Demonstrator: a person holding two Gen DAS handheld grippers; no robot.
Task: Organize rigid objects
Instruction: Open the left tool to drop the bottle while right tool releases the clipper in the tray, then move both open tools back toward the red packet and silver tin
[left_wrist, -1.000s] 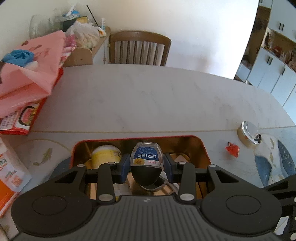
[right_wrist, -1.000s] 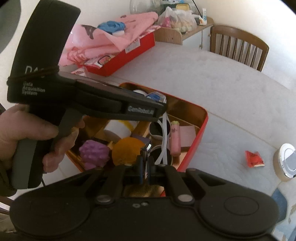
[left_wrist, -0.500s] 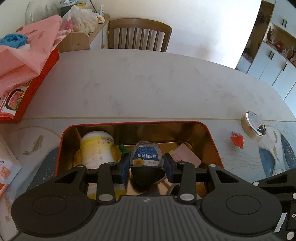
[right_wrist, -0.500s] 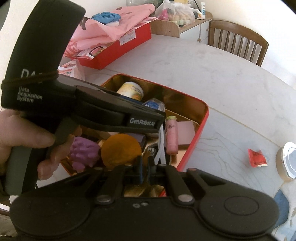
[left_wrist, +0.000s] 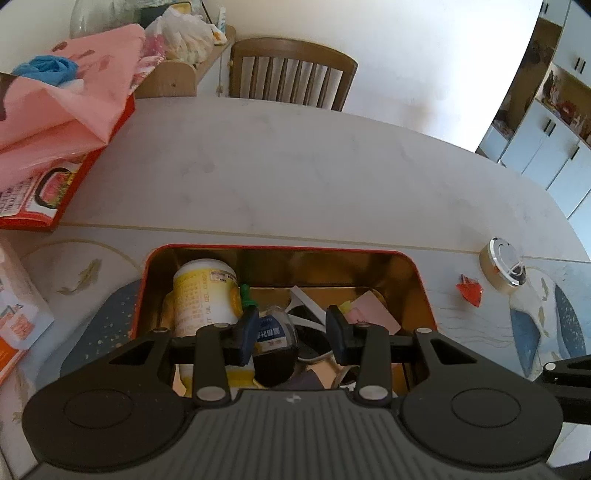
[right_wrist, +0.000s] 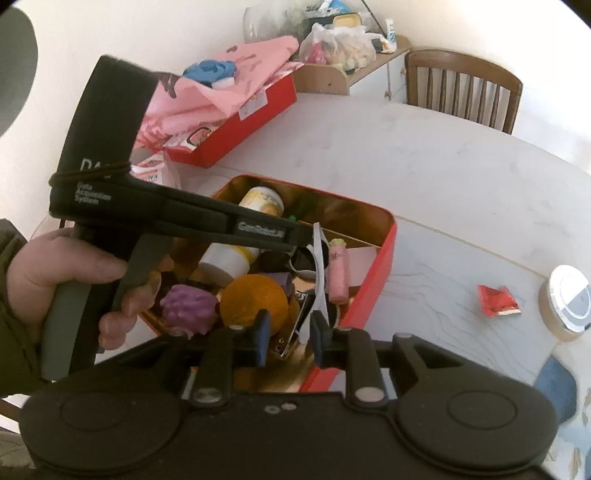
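Your left claw (left_wrist: 291, 334) stands wide and empty over the small blue-labelled bottle (left_wrist: 275, 338), lying in the red tin (left_wrist: 417, 273) with its long axis toward you, while your right claw (right_wrist: 288, 338) opens, empty.

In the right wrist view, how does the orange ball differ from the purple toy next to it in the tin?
The orange ball is smooth and evenly round, while the purple toy is lumpy, like a bunch of grapes. The orange ball looks somewhat bigger than the purple toy. The ball lies toward the middle of the tin, the toy closer to its left edge. Both rest side by side inside the red tin.
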